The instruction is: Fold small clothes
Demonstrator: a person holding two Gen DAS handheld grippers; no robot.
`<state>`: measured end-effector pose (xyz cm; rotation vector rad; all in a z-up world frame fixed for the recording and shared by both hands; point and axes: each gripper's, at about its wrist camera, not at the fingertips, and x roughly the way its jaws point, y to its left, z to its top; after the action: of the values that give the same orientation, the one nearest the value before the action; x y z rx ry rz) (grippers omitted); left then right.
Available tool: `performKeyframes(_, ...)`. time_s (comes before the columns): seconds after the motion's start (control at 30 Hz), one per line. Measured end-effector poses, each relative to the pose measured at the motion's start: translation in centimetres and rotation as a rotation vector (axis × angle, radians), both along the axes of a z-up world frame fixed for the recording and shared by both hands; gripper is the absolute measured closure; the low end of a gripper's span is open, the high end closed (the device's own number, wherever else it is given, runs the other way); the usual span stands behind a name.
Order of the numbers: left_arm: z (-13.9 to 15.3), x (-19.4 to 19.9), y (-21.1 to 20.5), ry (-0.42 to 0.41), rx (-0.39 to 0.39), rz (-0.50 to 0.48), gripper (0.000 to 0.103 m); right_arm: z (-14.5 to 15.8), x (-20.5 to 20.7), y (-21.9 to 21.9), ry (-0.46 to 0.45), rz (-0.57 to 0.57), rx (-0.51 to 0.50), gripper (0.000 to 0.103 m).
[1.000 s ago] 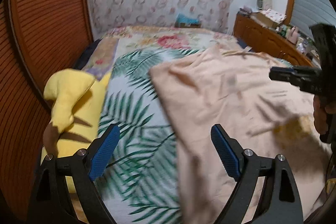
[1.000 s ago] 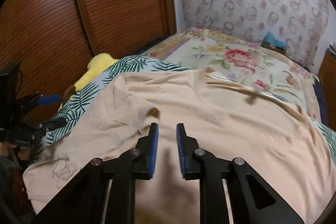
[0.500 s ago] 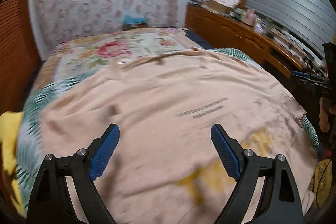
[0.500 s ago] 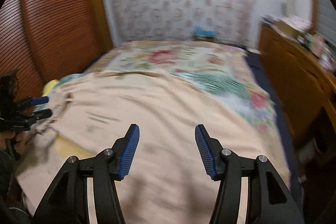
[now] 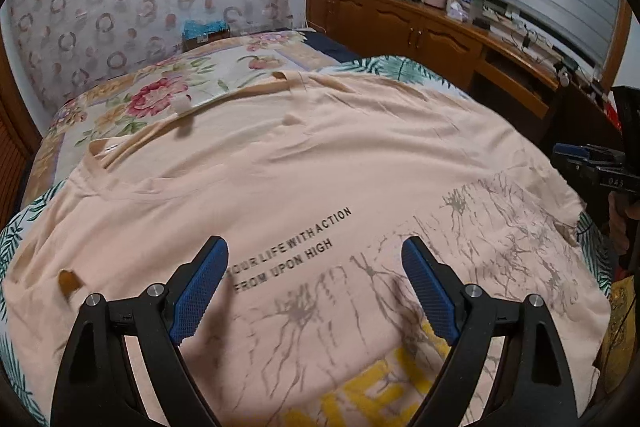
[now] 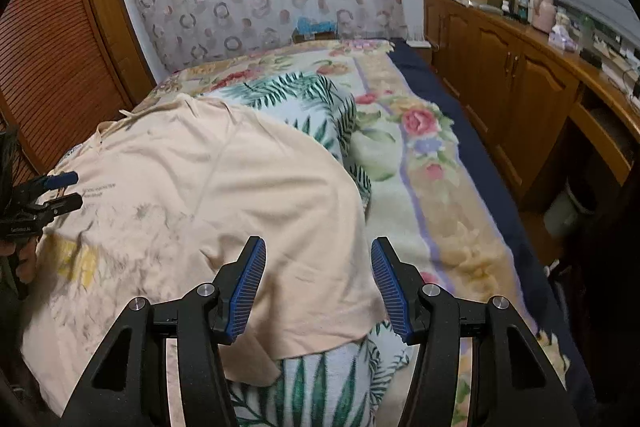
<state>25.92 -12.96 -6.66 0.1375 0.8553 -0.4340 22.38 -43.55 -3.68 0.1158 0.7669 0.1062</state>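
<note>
Left claw (image 5: 316, 291): jaws spread wide, nothing between the pads, hovering tilted down over the printed chest of the peach T-shirt (image 5: 280, 163). Right claw (image 6: 318, 291): jaws parted about halfway, empty, poised above the shirt's right sleeve hem, tilted down likewise.

T-shirt spread flat, print side up, across the bed (image 6: 436, 227); collar toward the far headboard end, bottom hem nearest the left claw. Right sleeve lying out over the palm-leaf blanket (image 6: 320, 383). Floral bedspread (image 5: 152, 95) bare beyond the collar.

Progress, judged: laid out and smoothed only; no fold visible anywhere. Sleeves, sides and crosswise fold all left to do.

Pose: both claws held low over the shirt, one at each side, each visible at the edge of the other's view, gripped by a hand (image 6: 24, 259). Wooden dresser (image 6: 520, 83) well right of the bed.
</note>
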Motion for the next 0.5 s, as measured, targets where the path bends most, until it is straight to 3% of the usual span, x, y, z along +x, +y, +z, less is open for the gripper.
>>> performKeyframes(0.2, -1.4, 0.5, -0.8, 0.038, 0.025, -0.011, 0.014, 0.1, 2.4, -2.5, 0.042, 0.002, 0.053, 0.046)
performKeyframes(0.5, -1.7, 0.1, -1.4, 0.021, 0.064, -0.033, 0.013, -0.4, 3.1, -2.4, 0.076, 0.013, 0.082, 0.046)
